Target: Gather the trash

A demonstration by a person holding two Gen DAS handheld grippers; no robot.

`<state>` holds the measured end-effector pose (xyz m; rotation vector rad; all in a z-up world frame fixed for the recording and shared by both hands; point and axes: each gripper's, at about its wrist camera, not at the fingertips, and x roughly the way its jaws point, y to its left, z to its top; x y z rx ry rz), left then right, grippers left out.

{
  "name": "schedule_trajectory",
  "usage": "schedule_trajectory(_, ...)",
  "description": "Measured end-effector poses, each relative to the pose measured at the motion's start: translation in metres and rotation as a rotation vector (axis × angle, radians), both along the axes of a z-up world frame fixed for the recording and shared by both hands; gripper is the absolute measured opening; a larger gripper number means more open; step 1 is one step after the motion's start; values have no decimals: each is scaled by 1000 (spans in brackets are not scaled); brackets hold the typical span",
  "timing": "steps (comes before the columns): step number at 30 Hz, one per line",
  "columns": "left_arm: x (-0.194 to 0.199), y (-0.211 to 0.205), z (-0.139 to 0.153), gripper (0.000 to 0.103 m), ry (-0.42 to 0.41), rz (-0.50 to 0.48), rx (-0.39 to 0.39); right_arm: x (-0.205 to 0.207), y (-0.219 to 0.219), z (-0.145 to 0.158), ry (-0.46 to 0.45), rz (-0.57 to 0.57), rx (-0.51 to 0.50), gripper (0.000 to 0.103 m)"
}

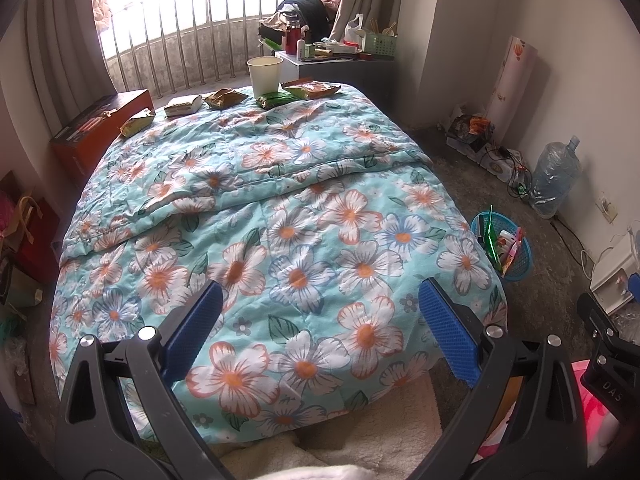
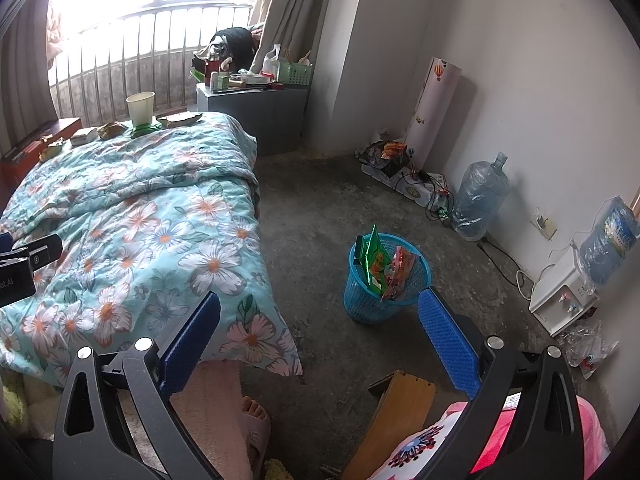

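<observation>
The trash I am after lies at the far end of the bed, straight ahead of my left gripper [image 1: 316,328] and well apart from it: a row of snack wrappers runs across the upper middle of the left wrist view, on the far edge of the floral quilt [image 1: 280,208]. From left to right I see a yellow-green packet [image 1: 137,121], a pale folded packet [image 1: 183,105], a crumpled brown-gold wrapper [image 1: 225,98], a dark green wrapper [image 1: 277,99] and a wider green-and-orange bag [image 1: 311,89]. A paper cup [image 1: 264,76] stands upright just beside the dark green wrapper, perhaps on its edge. The row's long axis runs left to right across the frame, crosswise to my reach.

The blue mesh waste basket [image 2: 386,280] sits on the concrete floor just right of the bed, in the middle of the right wrist view, with wrappers already standing in it. It is just ahead of my right gripper [image 2: 318,330], so that hand looks nearer the basket, while the left lines up better with the row on the bed.

Both grippers hang with their blue pads spread wide, holding nothing and touching nothing. The left hovers above the near end of the quilt, the right over the floor at the bed's corner. I judge the next move to be a long reach forward over the quilt.
</observation>
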<state>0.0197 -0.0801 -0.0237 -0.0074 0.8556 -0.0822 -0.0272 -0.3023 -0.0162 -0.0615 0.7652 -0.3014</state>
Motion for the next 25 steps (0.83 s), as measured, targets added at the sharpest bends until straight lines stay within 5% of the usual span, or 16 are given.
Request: schedule_trajectory(25, -2, -1, 3, 94, 4, 10, -6, 1, 1, 5, -3, 7, 2, 96)
